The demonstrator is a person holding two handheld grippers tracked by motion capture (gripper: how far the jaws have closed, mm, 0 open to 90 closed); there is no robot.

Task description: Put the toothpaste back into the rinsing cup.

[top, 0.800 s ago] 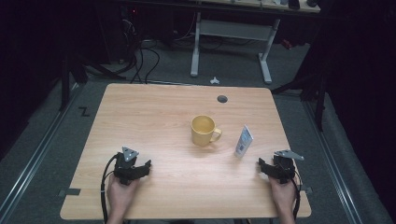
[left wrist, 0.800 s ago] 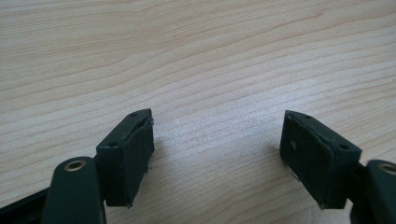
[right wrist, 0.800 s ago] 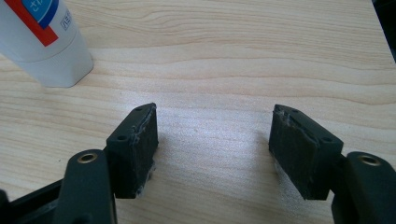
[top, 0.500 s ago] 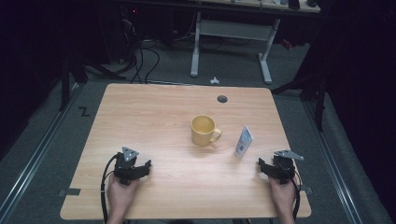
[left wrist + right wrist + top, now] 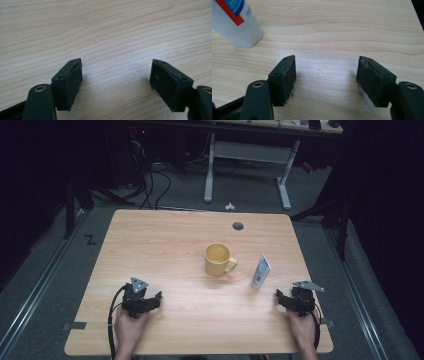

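Mug (image 5: pixel 218 259) and tube (image 5: pixel 260 271) sit where they sat 0.8 s ago; my left gripper (image 5: pixel 142 301) and right gripper (image 5: pixel 295 300) stay spread, empty, so I judge nothing has begun.

The pale wooden surface (image 5: pixel 175 250) sits evenly lit amid darkness; soft shadows pool beneath each claw, close views sharp.
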